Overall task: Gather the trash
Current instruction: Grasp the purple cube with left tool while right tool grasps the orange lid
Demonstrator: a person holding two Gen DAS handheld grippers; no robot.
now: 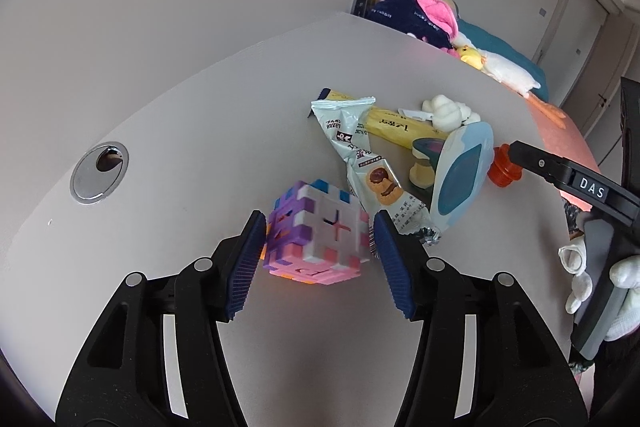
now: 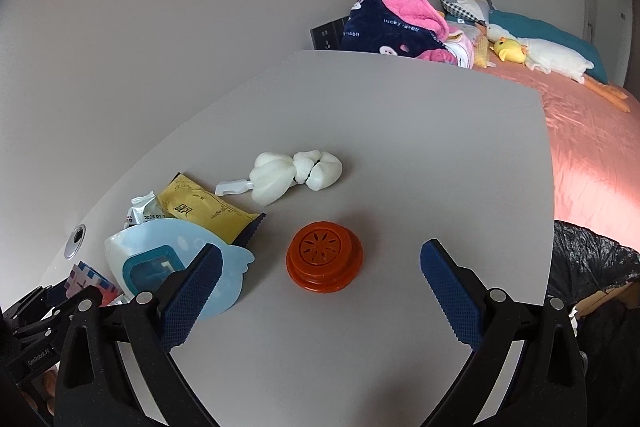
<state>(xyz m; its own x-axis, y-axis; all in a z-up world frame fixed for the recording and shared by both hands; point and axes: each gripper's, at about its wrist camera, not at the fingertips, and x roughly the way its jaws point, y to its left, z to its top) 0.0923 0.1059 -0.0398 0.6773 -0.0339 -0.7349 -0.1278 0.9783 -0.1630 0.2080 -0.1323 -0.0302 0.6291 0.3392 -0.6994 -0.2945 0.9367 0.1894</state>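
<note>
Grey table [image 2: 360,131], orange lid [image 2: 325,257] between right gripper [image 2: 321,281] fingers

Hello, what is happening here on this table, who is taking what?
A person holds two grippers over a grey table strewn with wrappers. The left gripper is open around a pastel puzzle cube, its pads close beside it. The right gripper is open, pointing at an orange round lid. Nothing is lifted yet.

Pale grey surface [image 2: 400,147] runs up against a plain white wall [image 2: 140,27], a round metal cable hole [image 1: 99,171] set into it. Beyond lies a bed [image 2: 592,147] in pink sheets, clothes [image 2: 392,27] heaped by a teal pillow [image 2: 552,31]; closet doors [image 1: 580,27] behind.
</note>
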